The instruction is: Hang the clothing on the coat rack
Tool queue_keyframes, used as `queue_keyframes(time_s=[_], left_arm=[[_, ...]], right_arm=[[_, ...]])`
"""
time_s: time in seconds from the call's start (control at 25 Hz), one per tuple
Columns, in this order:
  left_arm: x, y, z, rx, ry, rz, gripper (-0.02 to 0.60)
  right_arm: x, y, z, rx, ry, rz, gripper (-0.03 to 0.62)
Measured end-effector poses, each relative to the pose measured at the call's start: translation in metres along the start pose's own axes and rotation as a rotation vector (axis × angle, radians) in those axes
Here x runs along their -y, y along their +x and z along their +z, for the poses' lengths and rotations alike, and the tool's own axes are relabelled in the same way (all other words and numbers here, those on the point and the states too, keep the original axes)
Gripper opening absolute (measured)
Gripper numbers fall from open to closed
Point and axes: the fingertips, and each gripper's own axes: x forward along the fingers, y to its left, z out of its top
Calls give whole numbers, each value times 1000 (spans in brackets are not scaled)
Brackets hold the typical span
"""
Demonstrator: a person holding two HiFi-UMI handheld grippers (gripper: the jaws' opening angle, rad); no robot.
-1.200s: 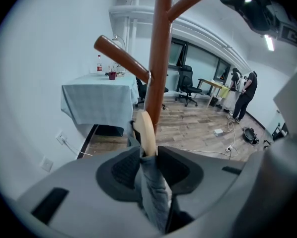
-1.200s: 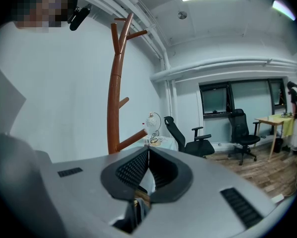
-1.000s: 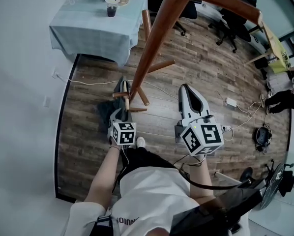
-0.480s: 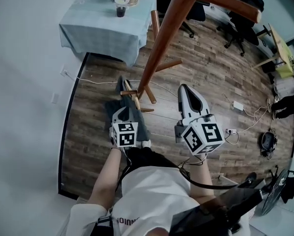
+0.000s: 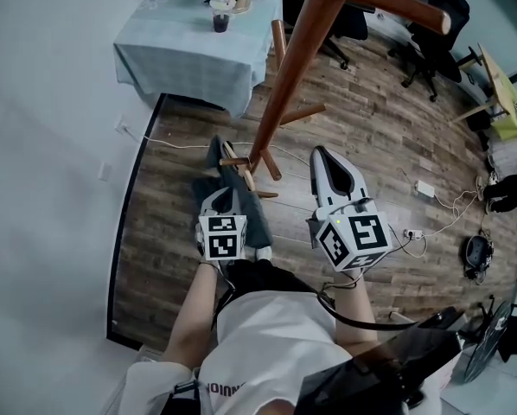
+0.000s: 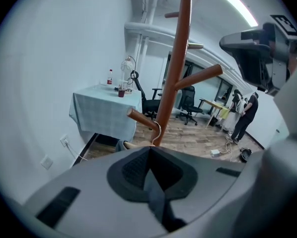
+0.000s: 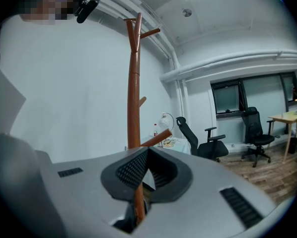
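The wooden coat rack [image 5: 289,67] rises in front of me, its base by the wooden hanger [image 5: 238,164]. Dark clothing [image 5: 257,219] hangs from that hanger down beside my left gripper [image 5: 221,199], which is shut on a strip of the dark cloth [image 6: 156,200]. In the left gripper view the hanger's metal hook [image 6: 158,131] sits just below a low peg [image 6: 141,119] of the rack's pole [image 6: 181,58]. My right gripper [image 5: 321,154] is shut with nothing in it, right of the rack, and points at the pole [image 7: 133,83].
A table with a pale blue cloth [image 5: 198,50] carries a cup [image 5: 221,20] by the white wall at the left. Office chairs [image 5: 431,41] stand behind the rack. Cables and a power strip [image 5: 427,188] lie on the wood floor. A person in dark clothes [image 6: 245,115] stands far right.
The head view has shifted, so the table and rack base sit further right. More dark cloth shows beside the left gripper. Both grippers keep nearly the same places.
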Motion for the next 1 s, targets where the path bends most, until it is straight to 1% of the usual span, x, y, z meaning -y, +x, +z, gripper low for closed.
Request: queue_keyframes(time_s=[0.28, 1.0], left_arm=[[0, -1, 2, 1, 4, -4, 12], [-1, -3, 5, 2, 17, 6, 12]], right_arm=[[-6, 2, 5, 15, -26, 24, 20], [-8, 1, 7, 11, -43, 35, 19]])
